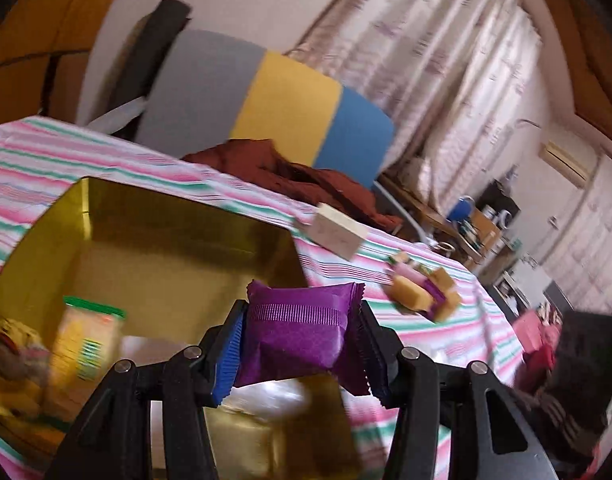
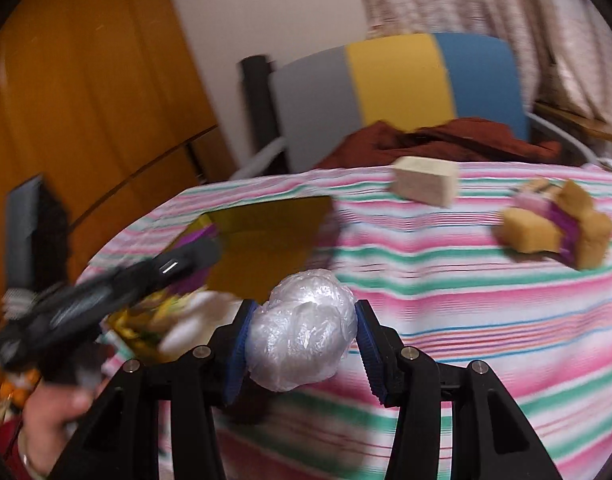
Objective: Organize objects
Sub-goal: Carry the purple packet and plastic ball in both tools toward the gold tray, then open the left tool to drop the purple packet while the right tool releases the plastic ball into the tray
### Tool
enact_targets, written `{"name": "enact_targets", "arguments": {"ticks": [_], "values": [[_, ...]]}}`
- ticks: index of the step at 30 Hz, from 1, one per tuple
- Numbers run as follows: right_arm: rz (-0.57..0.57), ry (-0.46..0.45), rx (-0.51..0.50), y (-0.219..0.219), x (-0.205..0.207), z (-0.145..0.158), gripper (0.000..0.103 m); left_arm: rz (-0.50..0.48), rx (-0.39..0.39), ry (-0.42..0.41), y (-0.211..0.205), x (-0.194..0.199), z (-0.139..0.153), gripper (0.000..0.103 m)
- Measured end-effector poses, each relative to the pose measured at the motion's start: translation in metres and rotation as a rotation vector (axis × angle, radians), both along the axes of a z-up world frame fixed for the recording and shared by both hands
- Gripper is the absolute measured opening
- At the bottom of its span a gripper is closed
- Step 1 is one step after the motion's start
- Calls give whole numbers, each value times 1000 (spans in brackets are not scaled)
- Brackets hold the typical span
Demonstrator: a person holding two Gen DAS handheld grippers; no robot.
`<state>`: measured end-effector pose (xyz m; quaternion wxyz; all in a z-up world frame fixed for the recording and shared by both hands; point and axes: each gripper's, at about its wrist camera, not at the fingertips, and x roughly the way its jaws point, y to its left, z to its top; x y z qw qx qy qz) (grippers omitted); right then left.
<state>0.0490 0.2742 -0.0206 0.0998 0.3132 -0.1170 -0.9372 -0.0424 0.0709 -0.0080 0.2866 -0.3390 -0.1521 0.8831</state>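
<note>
My left gripper [image 1: 300, 342] is shut on a purple foil snack packet [image 1: 302, 332], held above the near rim of an open gold tin box [image 1: 178, 240] on the striped tablecloth. A yellow packet with a green top [image 1: 90, 336] lies inside the box. My right gripper [image 2: 302, 340] is shut on a crumpled clear plastic ball [image 2: 302, 332], above the tablecloth, right of the gold tin box [image 2: 266, 240]. In the right wrist view, the left gripper's black body [image 2: 106, 300], held by a hand [image 2: 54, 408], reaches toward the box.
A pile of yellow and purple wrapped snacks [image 1: 423, 294] [image 2: 553, 228] and a pale cream block [image 1: 337, 234] [image 2: 423, 186] lie on the striped cloth [image 2: 465, 320]. A grey, yellow and blue chair [image 1: 266, 100] with a rust-red cloth [image 1: 306, 176] stands behind the table.
</note>
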Motion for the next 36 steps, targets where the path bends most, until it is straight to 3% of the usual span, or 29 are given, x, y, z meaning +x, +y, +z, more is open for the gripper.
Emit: {"name": "enact_targets", "arguments": {"ticks": [7,12,16,24,36], "values": [[142,-52,13,-47,-17,-8,51,68,-16,-51,-25,-29,-11,53],[182,-94,-1,-62,-22,-18,61,89,-35,-59,-32,-38,-17,53],[170,-68,12,-60,-13,-18,73,95,-40,-66,-33,-40,-19,53],[108,-70,-35,-40,-8,-19,75,137,-60,-49,-34,-39,-13,64],[66,-70,-64,-24,-6,-24,75,203,-59,-25,-37,-11,-12,65]]}}
